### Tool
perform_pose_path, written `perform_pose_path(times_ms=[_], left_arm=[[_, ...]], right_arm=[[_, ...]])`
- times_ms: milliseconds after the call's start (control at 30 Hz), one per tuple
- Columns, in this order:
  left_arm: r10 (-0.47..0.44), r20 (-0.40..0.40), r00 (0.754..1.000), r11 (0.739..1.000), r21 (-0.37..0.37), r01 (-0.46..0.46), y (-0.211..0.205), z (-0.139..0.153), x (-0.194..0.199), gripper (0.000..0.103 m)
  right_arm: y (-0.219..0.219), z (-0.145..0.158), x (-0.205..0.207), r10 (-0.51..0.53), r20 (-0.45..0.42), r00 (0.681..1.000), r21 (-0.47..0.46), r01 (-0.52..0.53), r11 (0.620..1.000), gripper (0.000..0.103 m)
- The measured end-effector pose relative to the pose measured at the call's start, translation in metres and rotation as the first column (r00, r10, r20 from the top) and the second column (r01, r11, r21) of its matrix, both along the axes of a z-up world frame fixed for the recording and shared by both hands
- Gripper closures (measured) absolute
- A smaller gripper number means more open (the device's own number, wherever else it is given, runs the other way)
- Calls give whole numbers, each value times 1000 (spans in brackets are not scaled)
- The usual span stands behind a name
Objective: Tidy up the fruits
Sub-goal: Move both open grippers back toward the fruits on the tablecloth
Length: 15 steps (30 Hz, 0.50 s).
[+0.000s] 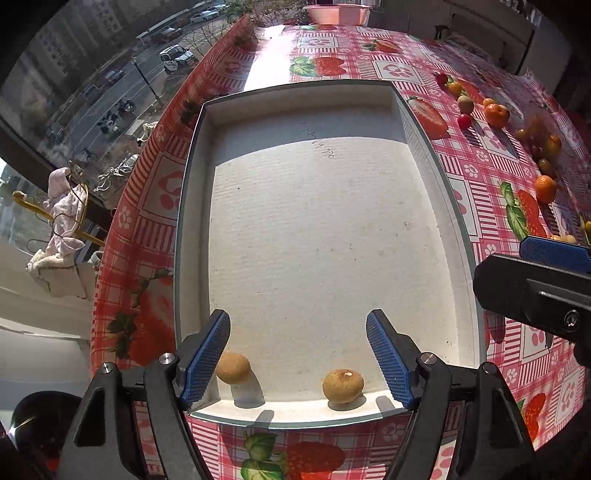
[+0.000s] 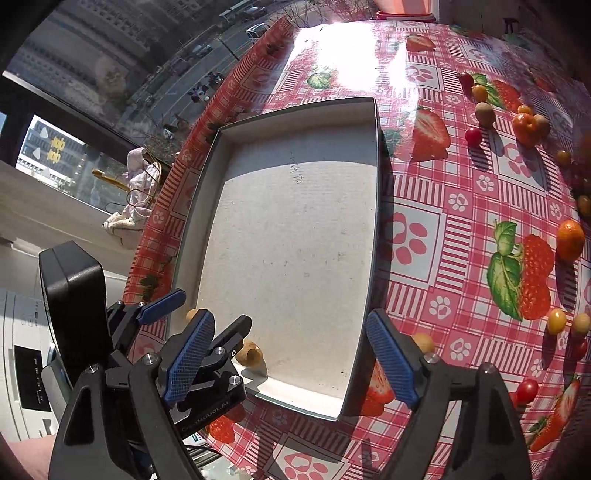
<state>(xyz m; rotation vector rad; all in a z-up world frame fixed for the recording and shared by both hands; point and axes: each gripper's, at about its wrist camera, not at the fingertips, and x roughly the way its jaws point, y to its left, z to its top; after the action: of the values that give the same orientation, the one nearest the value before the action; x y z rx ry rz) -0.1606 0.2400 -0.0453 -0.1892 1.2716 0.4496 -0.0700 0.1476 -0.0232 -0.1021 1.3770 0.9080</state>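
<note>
A shallow white cardboard tray point(image 1: 424, 122) lies on the strawberry tablecloth; it also shows in the right wrist view point(image 2: 371, 236). Two small tan round fruits lie at its near edge: one point(image 1: 232, 368) by my left fingertip, one point(image 1: 342, 385) to the right. My left gripper point(image 1: 298, 358) is open and empty, hovering over the tray's near edge. My right gripper point(image 2: 291, 354) is open and empty over the tray's near right corner. Loose fruits lie right of the tray: an orange point(image 2: 570, 240), a tan one point(image 2: 424, 342), cherry tomatoes point(image 2: 473, 136).
The table's left edge point(image 1: 122, 236) drops off beside a window. A pink basin point(image 1: 338, 13) stands at the far end. More small fruits point(image 1: 496, 115) are scattered along the right side. My right gripper's body point(image 1: 535, 291) enters the left wrist view at right.
</note>
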Motion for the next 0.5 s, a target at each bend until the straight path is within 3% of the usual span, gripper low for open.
perform_pose_path(times_ms=[267,500], left_arm=[[-153,48,987,988,3,153,-65,24,36,26],[-319,58,946,948,-1,319,-135,22,66,26]], right_arm=[[-81,-1,30,-184,35,982,-71,186,980,16],[-173,-22,51,-348,54,936,-195,352,916,16]])
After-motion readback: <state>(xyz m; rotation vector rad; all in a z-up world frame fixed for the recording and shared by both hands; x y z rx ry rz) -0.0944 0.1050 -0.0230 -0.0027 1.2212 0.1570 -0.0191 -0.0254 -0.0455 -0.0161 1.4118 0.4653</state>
